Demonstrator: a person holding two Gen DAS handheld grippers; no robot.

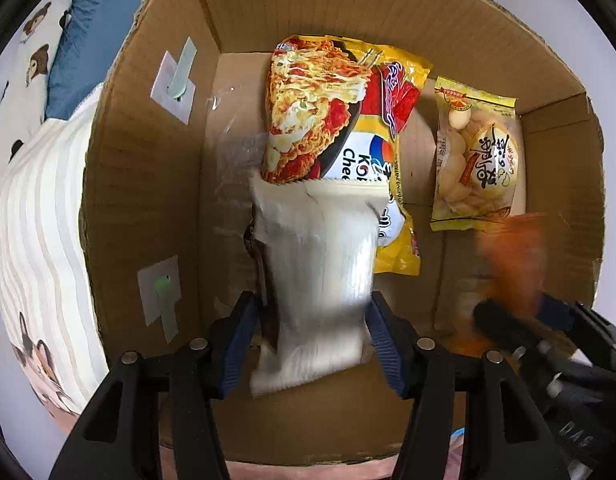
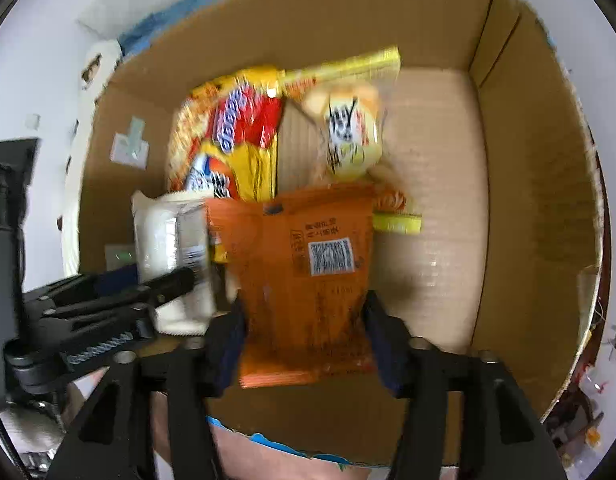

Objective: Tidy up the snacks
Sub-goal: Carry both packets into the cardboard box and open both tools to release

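Observation:
My left gripper [image 1: 313, 312] is shut on a white snack packet [image 1: 319, 264] and holds it inside an open cardboard box [image 1: 148, 184]. My right gripper [image 2: 304, 312] is shut on an orange snack packet [image 2: 304, 264] over the same box [image 2: 527, 200]. A yellow-red noodle packet [image 1: 331, 120] and a yellow packet of pale round snacks [image 1: 475, 156] lie on the box floor beyond. In the right wrist view the noodle packet [image 2: 236, 136] and the yellow packet [image 2: 351, 128] are blurred. The left gripper with the white packet [image 2: 172, 240] shows at the left there; the orange packet [image 1: 511, 252] shows blurred at the right of the left view.
The box walls rise on all sides; the right part of its floor [image 2: 439, 200] is bare cardboard. White labels [image 1: 174, 88] are stuck on the left wall. A striped bedcover [image 1: 40, 216] and blue pillow [image 1: 92, 28] lie outside to the left.

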